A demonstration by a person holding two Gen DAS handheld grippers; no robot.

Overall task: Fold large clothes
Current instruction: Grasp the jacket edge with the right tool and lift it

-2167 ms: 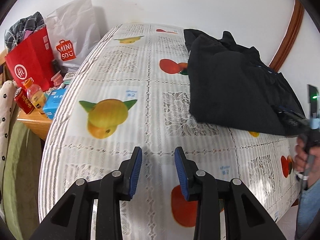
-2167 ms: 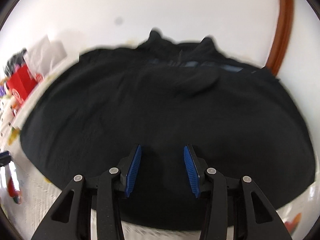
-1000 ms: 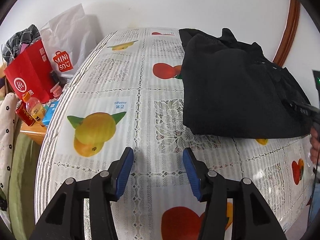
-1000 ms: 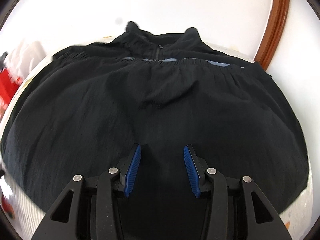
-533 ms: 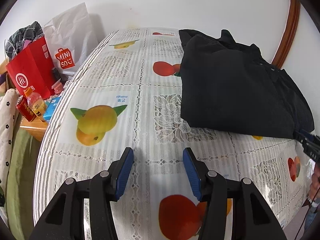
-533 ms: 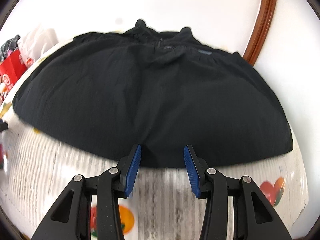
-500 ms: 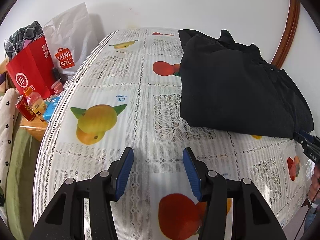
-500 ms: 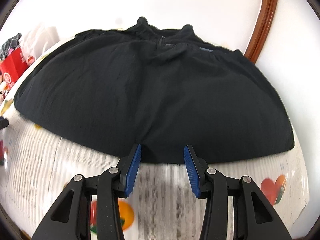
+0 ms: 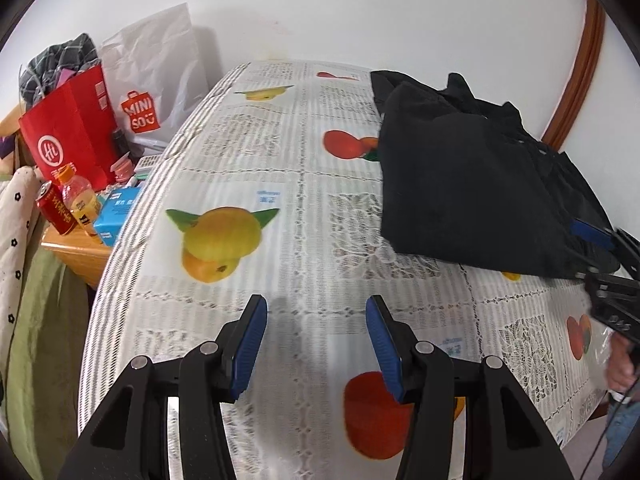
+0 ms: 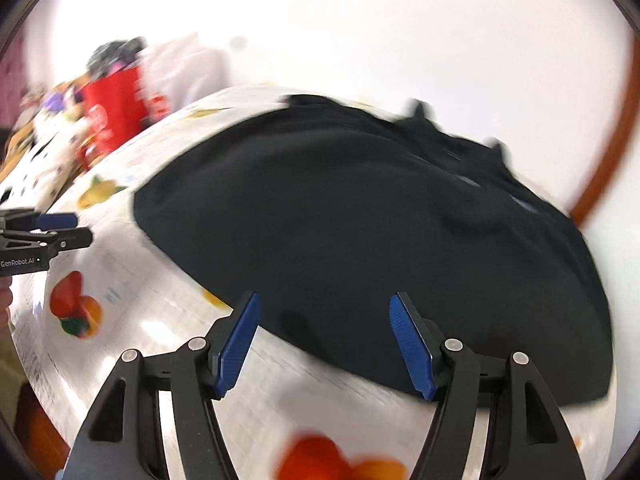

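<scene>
MINISO bag (image 9: 141, 116), GenRobot.AI left gripper (image 10: 60, 227)

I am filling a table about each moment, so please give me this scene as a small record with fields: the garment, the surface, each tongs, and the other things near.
garment: black garment, folded, lying on the table's right part
surface: table with fruit-print lace cloth
left tongs: open, empty, over bare cloth
right tongs: open, jaws have just been opening, nothing pressed, at the garment's near edge
side items: red paper bag, white bag, drink bottle, red can
</scene>
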